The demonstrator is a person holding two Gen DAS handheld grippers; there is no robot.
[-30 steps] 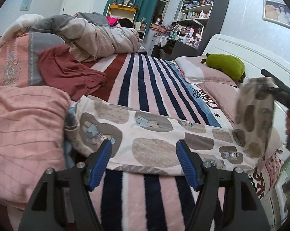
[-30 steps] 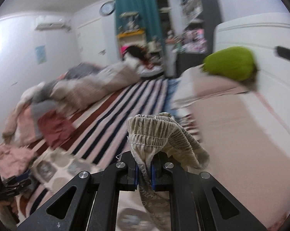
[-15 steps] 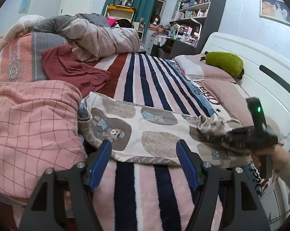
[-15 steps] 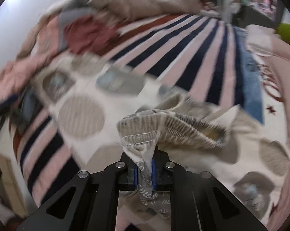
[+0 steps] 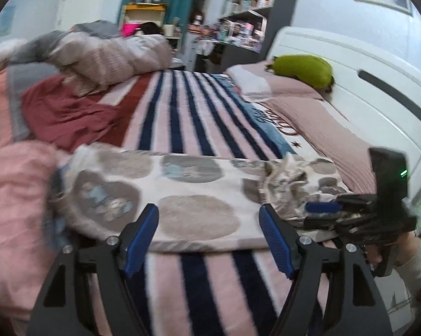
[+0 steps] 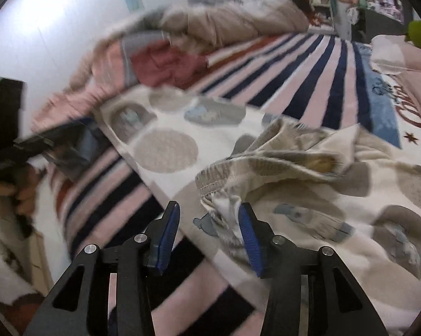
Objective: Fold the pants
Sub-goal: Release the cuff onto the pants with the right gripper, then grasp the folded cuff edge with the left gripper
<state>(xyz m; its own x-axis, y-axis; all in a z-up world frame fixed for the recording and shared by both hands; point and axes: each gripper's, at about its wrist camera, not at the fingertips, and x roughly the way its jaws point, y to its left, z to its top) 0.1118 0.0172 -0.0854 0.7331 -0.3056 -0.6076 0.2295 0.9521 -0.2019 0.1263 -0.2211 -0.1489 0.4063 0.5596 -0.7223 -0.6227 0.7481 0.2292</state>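
The right gripper [image 6: 207,224] had its jaws opening, the gathered waistband [image 6: 213,179] lying loose between its pads at twelve o'clock. The left gripper [image 5: 209,232] stood spread, opening, gripping nothing. The patterned pants [image 5: 193,196] lay flat across the striped blanket [image 5: 188,117], waistband bunched at three o'clock.

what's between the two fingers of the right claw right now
In the right wrist view, the right claw is opening; the pants' crumpled waistband end lies in the gap, against the right-hand finger, pads no longer pinching it.
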